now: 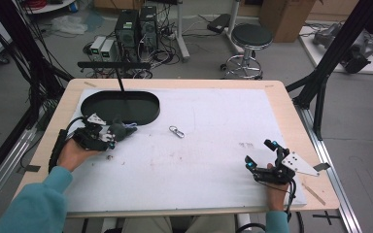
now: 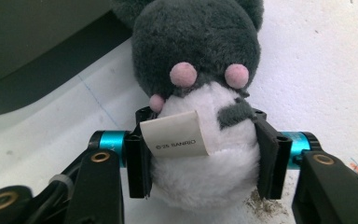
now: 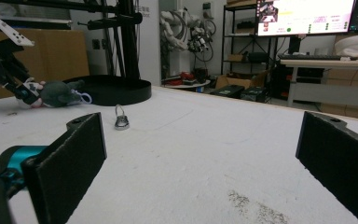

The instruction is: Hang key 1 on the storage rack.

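The grey-and-white plush toy, lying on the white mat just beside the black oval tray, was clamped at its white belly by the left gripper, so the grasping step was judged in hand and a lift toward the tray next, while the right gripper was held wide apart.

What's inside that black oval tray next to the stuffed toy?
The black oval tray looks empty where its floor shows. The plush toy, held in the left tool, and a stand's pole cover part of its near side.
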`<action>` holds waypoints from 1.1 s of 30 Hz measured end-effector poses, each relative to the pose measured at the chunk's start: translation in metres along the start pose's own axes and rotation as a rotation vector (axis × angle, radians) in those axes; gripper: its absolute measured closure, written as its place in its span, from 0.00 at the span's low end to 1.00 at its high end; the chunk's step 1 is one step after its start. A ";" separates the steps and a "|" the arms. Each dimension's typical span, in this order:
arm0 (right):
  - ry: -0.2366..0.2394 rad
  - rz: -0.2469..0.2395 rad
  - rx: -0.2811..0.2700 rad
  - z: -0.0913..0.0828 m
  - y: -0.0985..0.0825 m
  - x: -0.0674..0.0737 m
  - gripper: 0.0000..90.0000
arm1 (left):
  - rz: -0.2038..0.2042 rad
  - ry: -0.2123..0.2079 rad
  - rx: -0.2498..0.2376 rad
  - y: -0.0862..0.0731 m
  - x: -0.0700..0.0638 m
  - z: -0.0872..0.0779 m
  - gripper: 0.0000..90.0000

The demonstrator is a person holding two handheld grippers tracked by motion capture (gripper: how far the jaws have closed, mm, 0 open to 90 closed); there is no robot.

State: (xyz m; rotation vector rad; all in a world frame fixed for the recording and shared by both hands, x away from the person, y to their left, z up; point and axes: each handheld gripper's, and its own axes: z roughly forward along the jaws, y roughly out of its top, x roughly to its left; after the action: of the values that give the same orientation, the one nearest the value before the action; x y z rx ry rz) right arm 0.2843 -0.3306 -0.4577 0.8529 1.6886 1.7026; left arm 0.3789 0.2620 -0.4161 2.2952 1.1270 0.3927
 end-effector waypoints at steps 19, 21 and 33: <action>-0.001 -0.002 -0.002 0.000 0.000 0.000 0.01 | 0.045 0.006 -0.086 0.000 -0.002 -0.012 0.58; 0.000 -0.001 -0.003 0.000 0.000 0.000 0.01 | 0.033 -0.001 -0.103 0.001 -0.001 -0.015 0.58; 0.001 0.003 0.000 0.000 0.000 0.000 0.01 | 0.016 0.002 -0.212 0.004 0.006 -0.037 0.58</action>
State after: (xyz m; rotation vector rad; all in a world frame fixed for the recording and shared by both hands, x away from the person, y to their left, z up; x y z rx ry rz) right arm 0.2842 -0.3308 -0.4577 0.8550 1.6887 1.7048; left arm 0.3676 0.2777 -0.3843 2.1200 1.0172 0.4963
